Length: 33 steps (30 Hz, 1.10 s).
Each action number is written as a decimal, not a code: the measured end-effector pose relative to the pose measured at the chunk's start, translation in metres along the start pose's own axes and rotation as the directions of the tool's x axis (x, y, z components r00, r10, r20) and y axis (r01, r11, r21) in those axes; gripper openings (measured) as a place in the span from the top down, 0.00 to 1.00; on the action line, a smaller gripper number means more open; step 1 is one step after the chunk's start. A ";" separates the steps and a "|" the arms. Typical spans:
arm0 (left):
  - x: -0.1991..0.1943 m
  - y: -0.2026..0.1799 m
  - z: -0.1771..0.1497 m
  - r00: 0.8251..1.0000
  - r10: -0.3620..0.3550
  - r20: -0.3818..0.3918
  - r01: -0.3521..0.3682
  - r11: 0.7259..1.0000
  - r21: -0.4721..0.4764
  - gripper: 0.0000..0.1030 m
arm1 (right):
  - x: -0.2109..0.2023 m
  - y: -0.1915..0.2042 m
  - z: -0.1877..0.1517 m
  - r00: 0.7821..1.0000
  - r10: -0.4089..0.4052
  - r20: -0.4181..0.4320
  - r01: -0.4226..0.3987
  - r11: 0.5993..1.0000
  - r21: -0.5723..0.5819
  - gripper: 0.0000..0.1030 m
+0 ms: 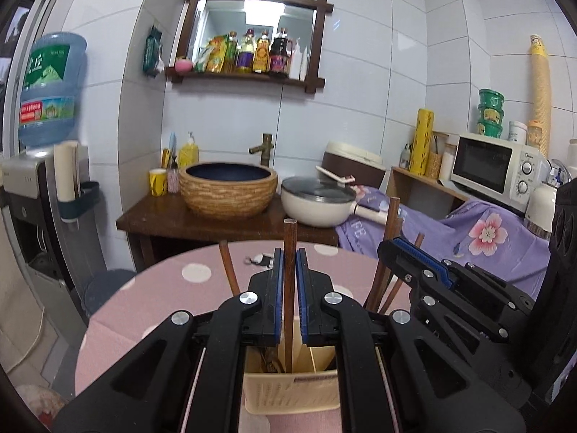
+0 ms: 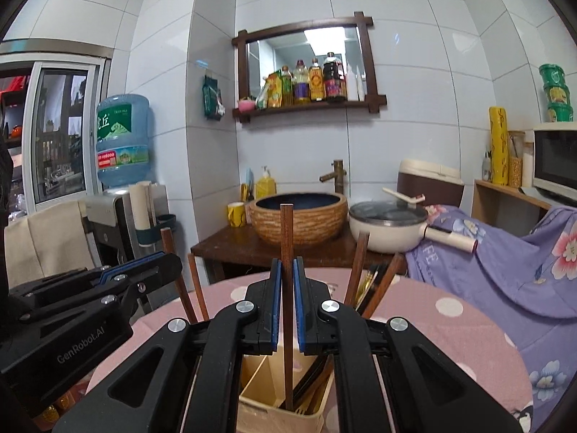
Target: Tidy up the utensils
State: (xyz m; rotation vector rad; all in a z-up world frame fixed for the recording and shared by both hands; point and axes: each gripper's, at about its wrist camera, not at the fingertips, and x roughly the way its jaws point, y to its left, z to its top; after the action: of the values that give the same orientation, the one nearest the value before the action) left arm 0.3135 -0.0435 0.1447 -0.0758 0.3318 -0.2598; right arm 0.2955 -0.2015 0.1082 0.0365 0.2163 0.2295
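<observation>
- Covering a round table: pink dotted cloth; white tiled walls, basin and pan behind
- Cream holder on table, divided, chopsticks and other utensils inside
- Left gripper and right gripper: jaws narrow, each on an upright chopstick reaching into holder

Left gripper fingers around upright chopstick over cream utensil holder.

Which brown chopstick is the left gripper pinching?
The upright chopstick standing straight between the left gripper blue pads, its lower end in the cream holder. The other chopsticks lean out to the sides, untouched.
</observation>
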 end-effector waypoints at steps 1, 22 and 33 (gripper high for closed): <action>0.000 0.001 -0.005 1.000 -0.002 0.000 0.002 1.000 -0.002 0.93 | 0.000 0.000 -0.002 1.000 -0.001 -0.008 0.001 1.000 0.002 0.93; -0.108 0.029 -0.053 0.980 0.122 0.156 -0.122 0.992 -0.004 0.06 | -0.095 -0.007 -0.026 0.998 -0.012 0.058 0.017 0.996 -0.088 0.06; -0.160 0.034 -0.155 0.978 0.206 0.041 -0.205 0.978 -0.033 0.05 | -0.162 0.014 -0.114 0.999 0.041 -0.019 -0.043 0.992 -0.120 0.06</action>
State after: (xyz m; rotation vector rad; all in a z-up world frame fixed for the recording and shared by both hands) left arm 0.1243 0.0262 0.0443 -0.0749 0.2968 -0.0482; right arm 0.1142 -0.2239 0.0320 -0.0803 0.2182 0.2843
